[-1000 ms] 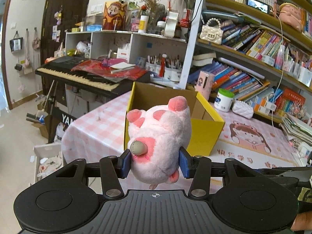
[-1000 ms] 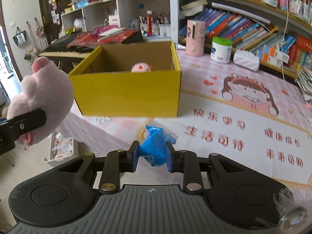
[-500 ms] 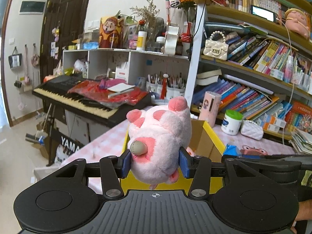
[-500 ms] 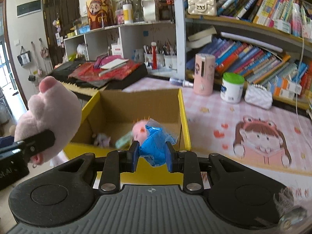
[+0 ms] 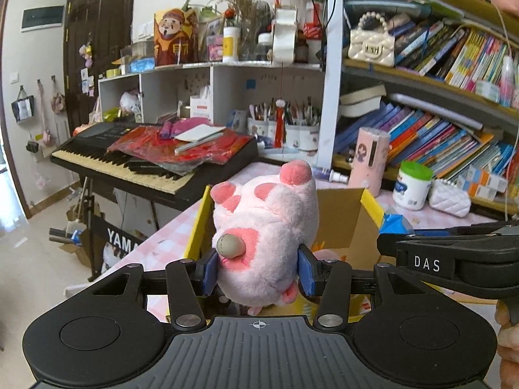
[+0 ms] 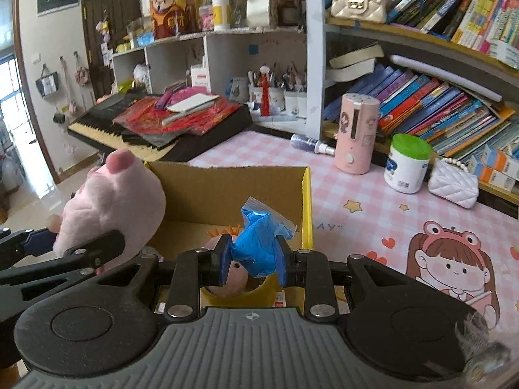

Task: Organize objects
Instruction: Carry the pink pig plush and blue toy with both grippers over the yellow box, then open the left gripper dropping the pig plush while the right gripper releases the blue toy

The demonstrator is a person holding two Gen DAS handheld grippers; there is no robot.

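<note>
Two tools hang over the yellow cardboard box (image 6: 305,201): the left tool (image 5: 258,270) clamped on a pink plush pig (image 5: 264,227), the right tool (image 6: 253,259) on a crumpled blue plastic bag (image 6: 259,243). Best lower each past the box rim before releasing, one at a time, so neither bounces onto the desk (image 6: 373,214).

Daylight, even and bright, both views. Source at left: doorway (image 6: 13,103) blown out, glare patch on floor (image 5: 19,227). Shadows soft. Heavy fisheye: bookshelf (image 5: 438,74) and door (image 5: 94,48) bow at edges, black vignette in corners. Focus sharp centre, slight softness at far right rim. No motion blur.
</note>
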